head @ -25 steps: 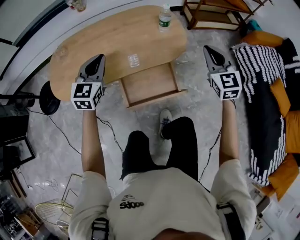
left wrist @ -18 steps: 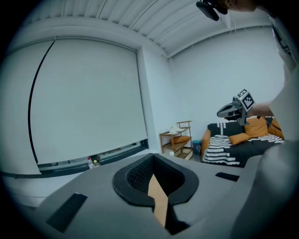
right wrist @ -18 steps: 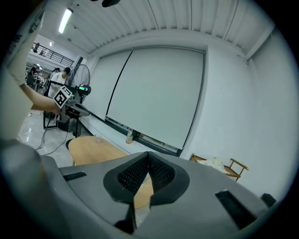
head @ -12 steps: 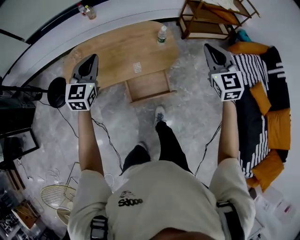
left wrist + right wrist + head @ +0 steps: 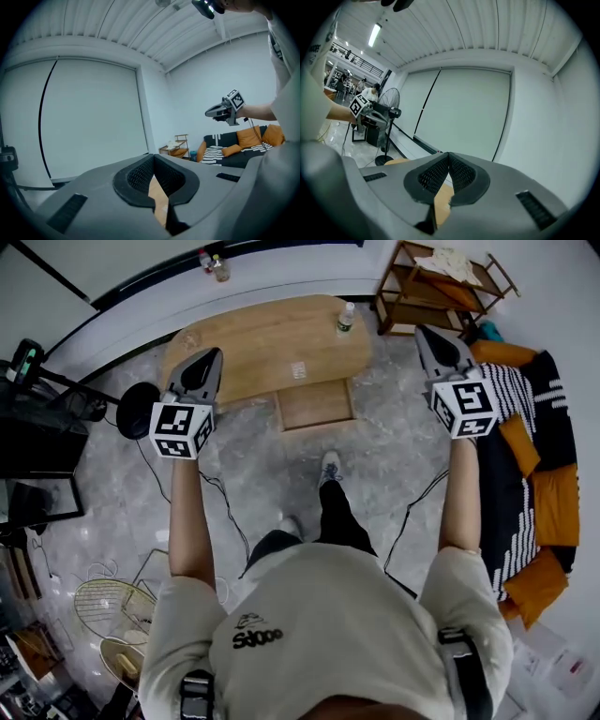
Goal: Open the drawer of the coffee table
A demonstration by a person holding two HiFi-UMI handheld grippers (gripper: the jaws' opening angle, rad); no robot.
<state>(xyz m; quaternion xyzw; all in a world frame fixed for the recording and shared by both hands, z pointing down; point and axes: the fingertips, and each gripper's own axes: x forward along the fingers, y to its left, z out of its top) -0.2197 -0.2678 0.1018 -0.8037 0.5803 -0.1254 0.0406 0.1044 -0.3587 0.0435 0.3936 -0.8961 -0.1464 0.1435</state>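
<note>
The oval wooden coffee table stands on the floor far below, and its drawer is pulled out toward me. My left gripper is held high above the table's left part, shut and empty. My right gripper hangs level with it above the floor to the right of the table, also shut with nothing in it. In the left gripper view the jaws meet, and the right gripper shows in the air to the right. The right gripper view shows its closed jaws and the left gripper at the left.
A plastic bottle and a small card sit on the table. A wooden shelf stands at the back right, and a sofa with orange cushions lines the right. A fan base and cables lie at the left.
The person has stood up and both grippers have risen with them, so the table and floor look farther away. The drawer stays pulled out and both grippers stay shut.
</note>
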